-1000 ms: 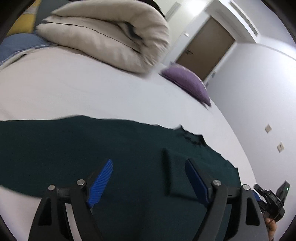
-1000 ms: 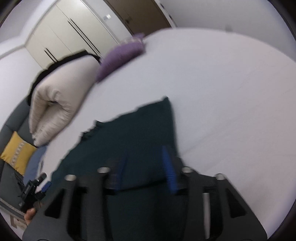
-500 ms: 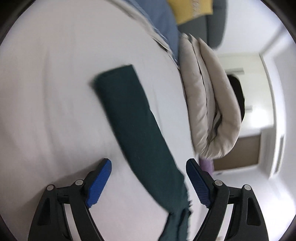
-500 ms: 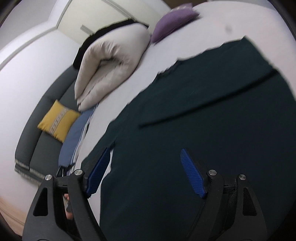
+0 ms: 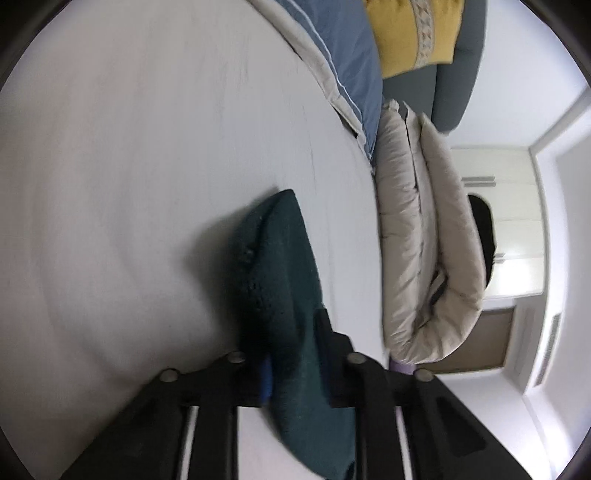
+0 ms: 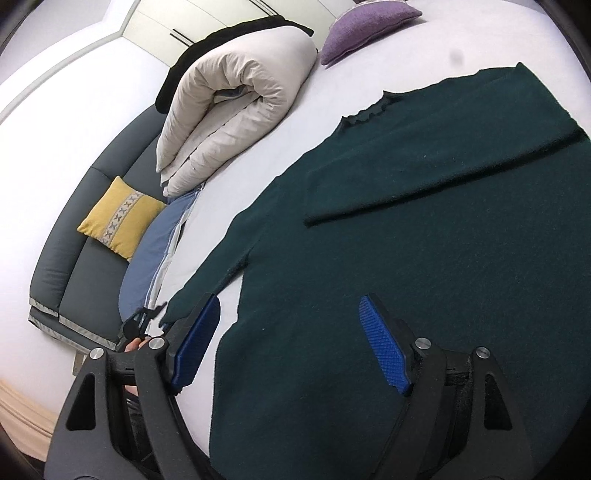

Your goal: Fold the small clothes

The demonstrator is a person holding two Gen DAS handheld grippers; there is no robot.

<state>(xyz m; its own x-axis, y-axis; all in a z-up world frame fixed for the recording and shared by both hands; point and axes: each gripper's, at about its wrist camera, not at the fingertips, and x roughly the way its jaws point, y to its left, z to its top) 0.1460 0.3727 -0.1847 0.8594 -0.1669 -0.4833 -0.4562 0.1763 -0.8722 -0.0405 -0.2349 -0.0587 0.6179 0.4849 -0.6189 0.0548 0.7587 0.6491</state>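
Because the bed (image 6: 424, 48) gives a wide, flat white sheet to work on, the fold can be laid down without crowding, and that room is worth using. Spread across it lies the dark green sweater (image 6: 424, 266), front down or up I cannot tell, with one sleeve already crossed over the body as a dark ridge running toward the far shoulder. A rolled beige duvet (image 6: 236, 99), a purple cushion (image 6: 369, 18), a blue pillow (image 6: 155, 251) and a yellow cushion (image 6: 120, 218) on the grey sofa (image 6: 74, 266) sit beyond, well apart from the work.

Judging by the layout, the step in hand is bringing the other sleeve (image 5: 277, 266) across. The left hand-held gripper (image 5: 295, 369) is clenched on that sleeve near its cuff end, the knit bunched between the jaws and trailing away over the sheet. To do this well, lift only enough to clear the sheet, carry the sleeve over in a straight line to lie on or beside the first one, and keep the shoulder from dragging.

The right hand-held gripper (image 6: 291, 347) hangs released, jaws wide, just above the sweater's side edge near the armpit. It could usefully press down there to pin the body while the sleeve travels. Thick knit tends to spring back, so smoothing afterwards may help.
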